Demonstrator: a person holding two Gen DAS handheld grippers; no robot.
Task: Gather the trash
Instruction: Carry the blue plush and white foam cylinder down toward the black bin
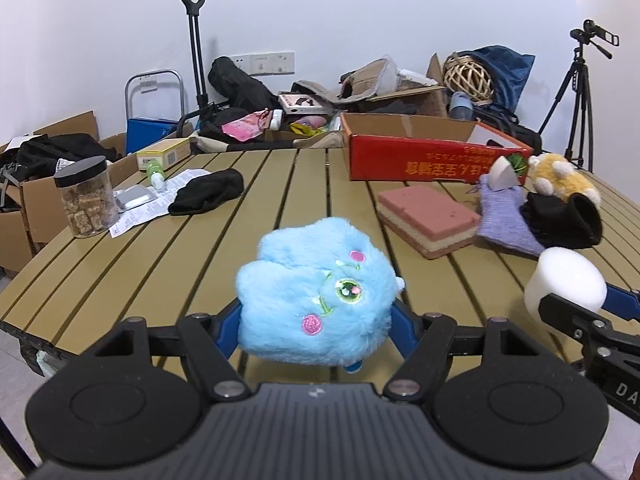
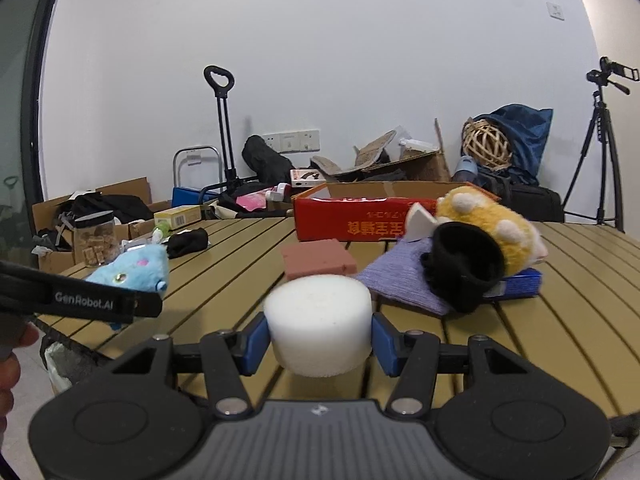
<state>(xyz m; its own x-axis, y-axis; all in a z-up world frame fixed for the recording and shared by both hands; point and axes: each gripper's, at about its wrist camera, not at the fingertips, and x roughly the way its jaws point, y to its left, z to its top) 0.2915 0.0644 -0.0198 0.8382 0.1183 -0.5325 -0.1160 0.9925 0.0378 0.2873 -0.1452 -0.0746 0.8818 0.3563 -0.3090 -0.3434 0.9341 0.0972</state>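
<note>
Gripped between the blue pads of the left claw (image 1: pixel 318 328) is a blue plush toy (image 1: pixel 316 292), held clear above the slatted desk (image 1: pixel 280 184); a white foam cylinder (image 2: pixel 318 324) is pinched in the right claw (image 2: pixel 318 344), the pads pressed against its sides. Both items are carried near the front edge of the desk, side by side. Beyond them, a pink layered sponge block (image 2: pixel 318 264) is seen lying flat, and further right a purple knitted cloth (image 2: pixel 400 280) is overlaid by a black sock (image 2: pixel 464 268) and an orange plush toy (image 2: pixel 492 224). A red cardboard box (image 1: pixel 432 156) stands open at the far side. To the left, a jar of brown cubes (image 1: pixel 86 196), a second black sock (image 1: pixel 208 192) and printed paper (image 1: pixel 160 200) are left uncollected. A bag-lined bin (image 2: pixel 60 364) is glimpsed below the desk's left edge.

Slippage is judged the main risk: the plush is soft and held only by its fur-covered flanks, so it could be squeezed out. The foam could spring free if the pinch is loosened early. With both claws close together, a collision could be caused by converging on one container
</note>
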